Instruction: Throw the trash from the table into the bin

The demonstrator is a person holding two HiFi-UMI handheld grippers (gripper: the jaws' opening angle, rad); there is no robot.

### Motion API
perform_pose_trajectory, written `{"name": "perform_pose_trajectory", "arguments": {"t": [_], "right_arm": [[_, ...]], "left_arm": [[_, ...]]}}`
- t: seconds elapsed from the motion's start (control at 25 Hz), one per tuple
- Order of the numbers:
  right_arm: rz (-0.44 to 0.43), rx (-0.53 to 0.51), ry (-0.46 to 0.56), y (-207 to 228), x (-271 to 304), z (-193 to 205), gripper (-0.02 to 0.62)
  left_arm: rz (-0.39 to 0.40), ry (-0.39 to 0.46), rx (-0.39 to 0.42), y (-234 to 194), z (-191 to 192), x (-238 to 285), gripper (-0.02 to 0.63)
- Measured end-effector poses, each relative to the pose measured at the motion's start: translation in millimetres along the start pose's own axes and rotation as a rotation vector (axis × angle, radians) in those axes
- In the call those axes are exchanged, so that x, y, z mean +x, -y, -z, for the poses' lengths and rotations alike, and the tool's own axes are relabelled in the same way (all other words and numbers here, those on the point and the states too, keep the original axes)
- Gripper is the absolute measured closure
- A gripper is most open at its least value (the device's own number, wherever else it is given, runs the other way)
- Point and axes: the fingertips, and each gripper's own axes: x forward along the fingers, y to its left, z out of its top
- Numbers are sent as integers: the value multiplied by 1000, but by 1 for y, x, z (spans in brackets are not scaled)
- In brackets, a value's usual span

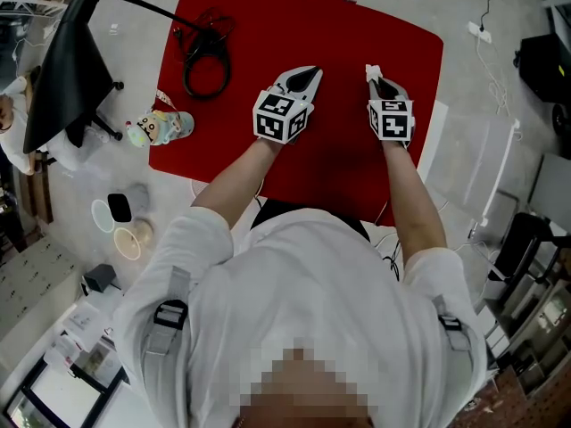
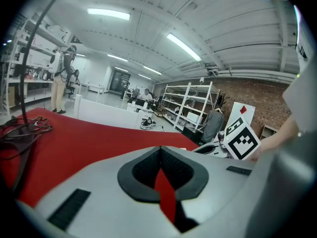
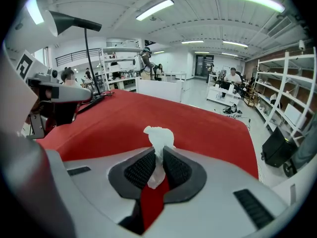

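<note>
A crumpled white tissue (image 3: 158,138) is pinched between the pads of my right gripper (image 3: 159,155); in the head view the tissue (image 1: 373,72) pokes out past the right gripper (image 1: 381,85) over the red table (image 1: 357,34). My left gripper (image 1: 304,76) hovers beside it over the table, jaws shut with nothing between them; the left gripper view shows its tips (image 2: 159,150) touching. No bin is identifiable in any view.
A black cable coil (image 1: 205,56) lies at the table's left part. A colourful toy figure (image 1: 159,127) stands at the left edge. A black lamp arm (image 1: 134,3) reaches over the back left. Bowls and a cup (image 1: 125,226) sit on the floor at left.
</note>
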Motion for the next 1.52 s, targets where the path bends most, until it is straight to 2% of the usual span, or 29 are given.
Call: {"name": "perform_pose_trajectory", "arguments": {"t": [0.36, 0.52, 0.64, 0.92, 1.24, 1.52], "right_arm": [[-21, -33, 132, -20, -46, -26, 549], [-55, -49, 215, -36, -82, -34, 549], [-113, -76, 288, -52, -101, -46, 549], [-306, -205, 402, -170, -143, -80, 549], [-494, -338, 434, -295, -172, -85, 549], [-633, -434, 446, -416, -193, -83, 549]], "left_arm": [[-78, 59, 5, 3, -2, -38, 595], [-135, 103, 2, 14, 1, -68, 595], [-201, 146, 14, 18, -3, -93, 595], [-395, 257, 0, 8, -3, -218, 595], [-608, 334, -48, -12, 28, -352, 595], [-742, 376, -96, -40, 62, -465, 595]]}}
